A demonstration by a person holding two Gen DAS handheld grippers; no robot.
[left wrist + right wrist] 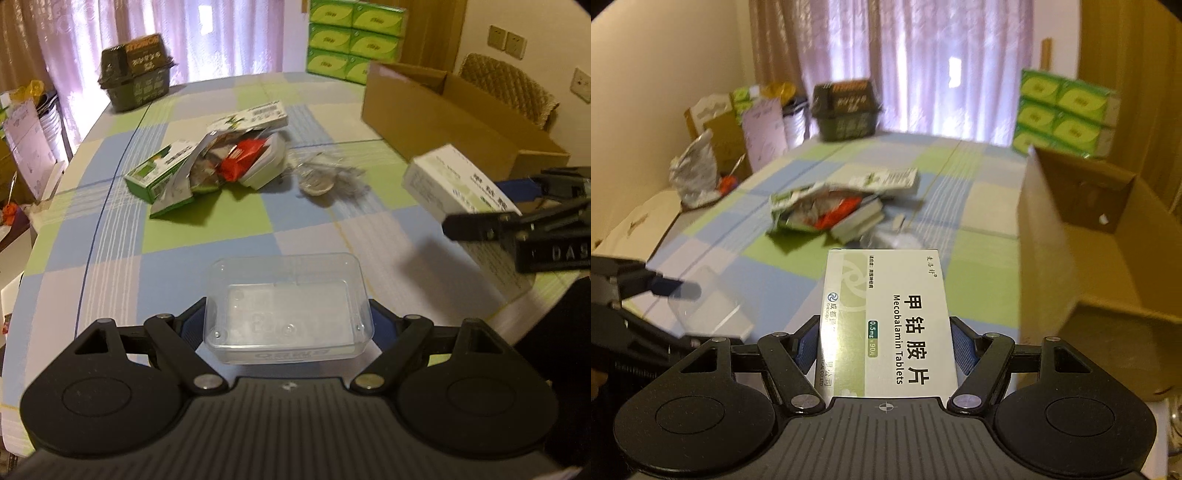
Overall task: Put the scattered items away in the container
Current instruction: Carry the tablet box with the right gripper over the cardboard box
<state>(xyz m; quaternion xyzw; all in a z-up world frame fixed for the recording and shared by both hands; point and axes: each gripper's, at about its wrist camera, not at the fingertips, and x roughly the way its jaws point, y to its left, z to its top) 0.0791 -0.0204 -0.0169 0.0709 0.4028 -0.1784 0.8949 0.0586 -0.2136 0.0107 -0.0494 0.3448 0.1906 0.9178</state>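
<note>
My left gripper (288, 325) is shut on a clear plastic box (288, 306), held above the checked tablecloth. My right gripper (884, 347) is shut on a white and green Mecobalamin tablet box (886, 317), lifted over the table; the same tablet box (458, 184) shows at the right of the left wrist view. The open cardboard box (1086, 240) stands just right of the right gripper. A heap of scattered items (218, 158), with green and white cartons, a red packet and a white tray, lies mid-table. A crumpled clear wrapper (321, 177) lies beside it.
A dark green box (138, 72) sits at the table's far left corner. Stacked green tissue packs (354, 37) stand behind the cardboard box (443, 114). A wicker chair back (509, 85) is at the far right. Cartons and bags (713, 155) crowd the floor left of the table.
</note>
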